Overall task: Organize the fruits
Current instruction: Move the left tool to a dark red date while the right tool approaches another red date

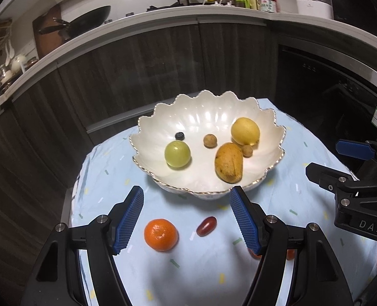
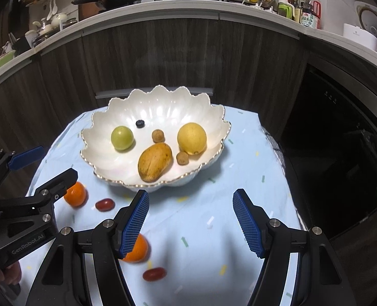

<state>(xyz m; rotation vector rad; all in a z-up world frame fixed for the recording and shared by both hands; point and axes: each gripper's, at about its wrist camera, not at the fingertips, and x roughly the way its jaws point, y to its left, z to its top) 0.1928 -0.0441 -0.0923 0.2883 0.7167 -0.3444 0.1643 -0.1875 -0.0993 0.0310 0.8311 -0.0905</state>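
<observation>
"DAS" is read on the right gripper (image 1: 341, 158) at the frame's right edge, "GenRobot.AI" on the left gripper (image 2: 43, 163) at lower left. Both are held released, empty. Fruits are seen in the bowl (image 1: 147, 127); an orange (image 1: 160, 234) lies below it.

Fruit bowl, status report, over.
Left gripper and right gripper open, empty. Bowl holds six fruits; two oranges, two red fruits on cloth. Nothing blocking.

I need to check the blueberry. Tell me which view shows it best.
Left wrist view: the blueberry sits unobstructed in the bowl, just behind the green fruit. The right wrist view also shows it clear, but slightly smaller.
</observation>
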